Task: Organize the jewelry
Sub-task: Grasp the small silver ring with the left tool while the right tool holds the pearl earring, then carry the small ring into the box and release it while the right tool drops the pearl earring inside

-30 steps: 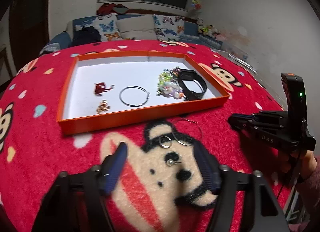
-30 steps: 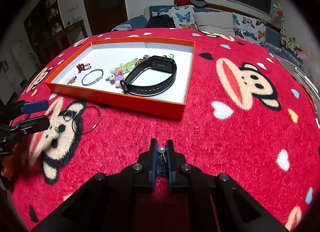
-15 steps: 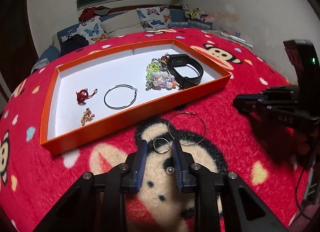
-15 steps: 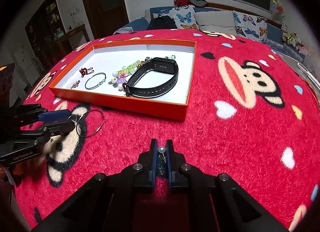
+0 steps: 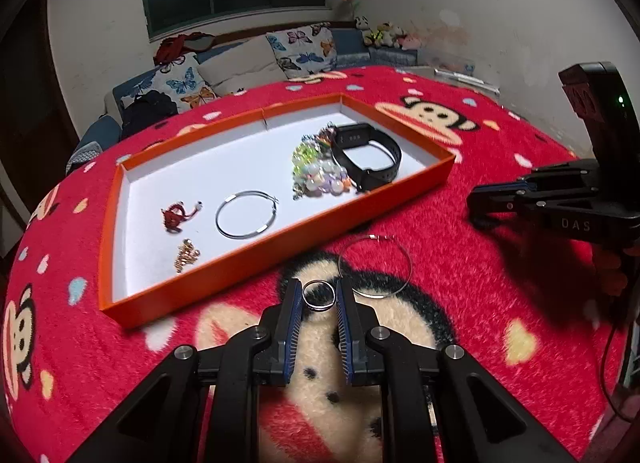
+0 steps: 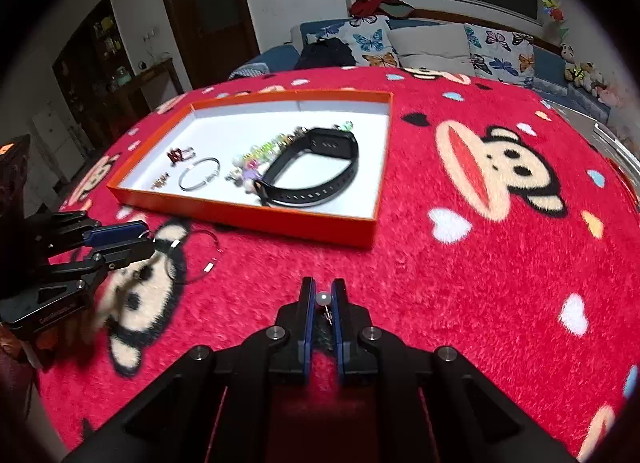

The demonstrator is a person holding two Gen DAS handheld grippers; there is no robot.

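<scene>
Red blanket with cartoon monkey faces and pastel hearts. Orange tray, white inside. Black watch band; silver hoop; green-white beads. Black tools, blue pads. Butterfly-print cushions.

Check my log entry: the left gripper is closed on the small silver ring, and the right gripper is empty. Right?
Half right. The right gripper is not empty: the right wrist view shows a small white pearl earring pinched between its fingers. The left gripper does hold the small silver ring.

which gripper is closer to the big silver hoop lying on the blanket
Left. The left gripper sits just beside the hoop, around a small ring; the right gripper is farther off, holding a pearl earring.
</scene>
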